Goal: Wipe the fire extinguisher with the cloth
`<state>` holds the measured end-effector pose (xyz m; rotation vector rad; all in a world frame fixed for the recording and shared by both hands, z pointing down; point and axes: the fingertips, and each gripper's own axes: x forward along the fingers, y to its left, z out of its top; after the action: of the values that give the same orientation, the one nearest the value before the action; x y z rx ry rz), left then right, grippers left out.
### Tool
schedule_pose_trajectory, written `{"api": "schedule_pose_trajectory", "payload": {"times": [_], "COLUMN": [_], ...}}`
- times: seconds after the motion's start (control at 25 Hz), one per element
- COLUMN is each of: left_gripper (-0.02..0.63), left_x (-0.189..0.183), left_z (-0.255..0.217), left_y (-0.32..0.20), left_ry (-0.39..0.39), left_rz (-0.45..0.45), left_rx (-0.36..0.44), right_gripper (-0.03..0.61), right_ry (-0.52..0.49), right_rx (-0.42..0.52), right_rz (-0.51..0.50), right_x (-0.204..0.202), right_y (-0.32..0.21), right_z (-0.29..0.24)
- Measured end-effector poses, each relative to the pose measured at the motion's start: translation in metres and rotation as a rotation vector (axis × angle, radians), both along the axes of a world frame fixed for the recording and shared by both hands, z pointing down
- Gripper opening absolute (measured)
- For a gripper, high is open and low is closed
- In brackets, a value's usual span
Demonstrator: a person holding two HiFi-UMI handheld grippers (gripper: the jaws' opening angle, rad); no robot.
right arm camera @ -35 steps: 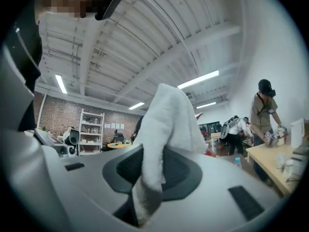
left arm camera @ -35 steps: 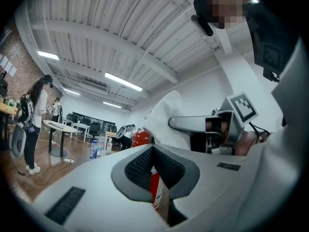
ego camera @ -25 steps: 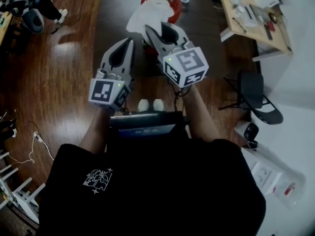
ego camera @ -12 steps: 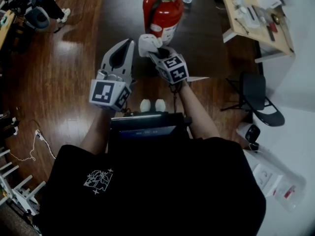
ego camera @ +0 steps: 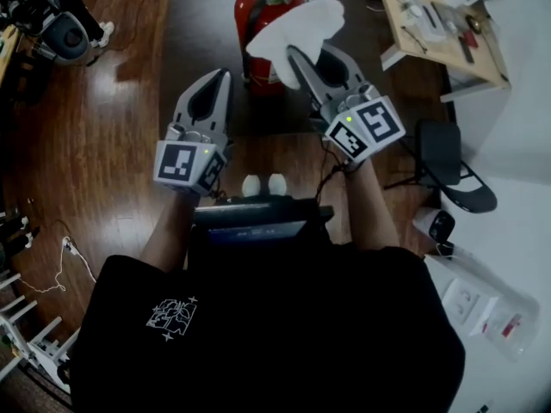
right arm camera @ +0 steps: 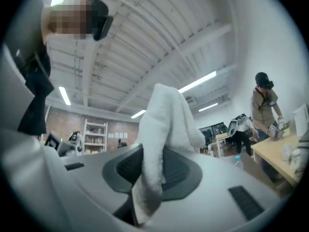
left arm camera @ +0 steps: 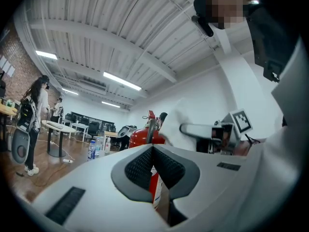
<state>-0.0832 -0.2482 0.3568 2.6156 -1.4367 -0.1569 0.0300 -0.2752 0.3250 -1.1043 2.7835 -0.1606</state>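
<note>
Currently the white cloth (ego camera: 297, 28) is clamped between the right gripper's (ego camera: 312, 58) 2 jaws, overlapping the red fire extinguisher (ego camera: 256, 11), which is stood upright on the wooden floor (ego camera: 120, 136). The left gripper's (ego camera: 222, 77) jaws are pressed together, empty.

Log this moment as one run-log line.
right hand-held gripper: shut on cloth | left hand-held gripper: shut, empty | fire extinguisher: upright, cloth contact unclear
</note>
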Motion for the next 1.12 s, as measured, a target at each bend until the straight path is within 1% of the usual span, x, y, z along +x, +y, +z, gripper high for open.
{"api": "schedule_pose_trajectory", "payload": {"times": [0.08,0.16,0.24,0.36,0.48,0.6,0.64,0.72,0.84,0.96,1.04,1.12], "left_gripper": [0.000,0.000,0.000,0.000,0.000,0.000,0.000,0.000,0.000,0.000,0.000,0.000], "left_x": [0.006,0.010,0.012,0.015,0.014,0.015,0.015,0.015,0.016,0.016,0.012,0.010], "left_z": [0.000,0.002,0.007,0.008,0.009,0.007,0.007,0.006,0.009,0.010,0.011,0.011], "left_y": [-0.002,-0.003,-0.003,-0.002,-0.003,-0.004,-0.005,-0.006,-0.006,-0.005,-0.004,-0.003], "left_ry": [0.003,-0.004,-0.019,-0.018,-0.018,-0.019,-0.018,-0.015,-0.019,-0.025,-0.026,-0.027], "left_rz": [0.009,0.012,0.011,0.016,0.006,0.005,0.006,0.004,-0.003,-0.008,-0.018,-0.028], "left_rx": [0.000,-0.012,-0.029,-0.026,-0.030,-0.015,-0.014,-0.013,-0.018,-0.019,-0.019,-0.019], "right_gripper": [0.109,0.109,0.109,0.109,0.108,0.107,0.107,0.107,0.107,0.109,0.107,0.107], "right_ry": [-0.066,-0.066,-0.081,-0.144,-0.138,-0.138,-0.123,-0.046,0.074,0.173,0.244,0.272], "right_rx": [0.007,0.003,-0.023,-0.079,-0.110,-0.127,-0.142,-0.187,-0.307,-0.442,-0.512,-0.556], "right_rz": [0.038,0.071,0.077,0.038,0.006,0.009,0.012,0.007,-0.001,0.018,0.021,0.017], "right_x": [0.027,0.045,0.053,0.046,0.026,0.022,0.024,0.022,0.013,0.010,0.009,0.009], "right_y": [-0.020,-0.041,-0.057,-0.066,-0.064,-0.051,-0.046,-0.039,-0.034,-0.032,-0.030,-0.027], "right_z": [-0.027,-0.036,-0.036,-0.029,-0.009,0.017,0.028,0.063,0.133,0.200,0.237,0.258]}}
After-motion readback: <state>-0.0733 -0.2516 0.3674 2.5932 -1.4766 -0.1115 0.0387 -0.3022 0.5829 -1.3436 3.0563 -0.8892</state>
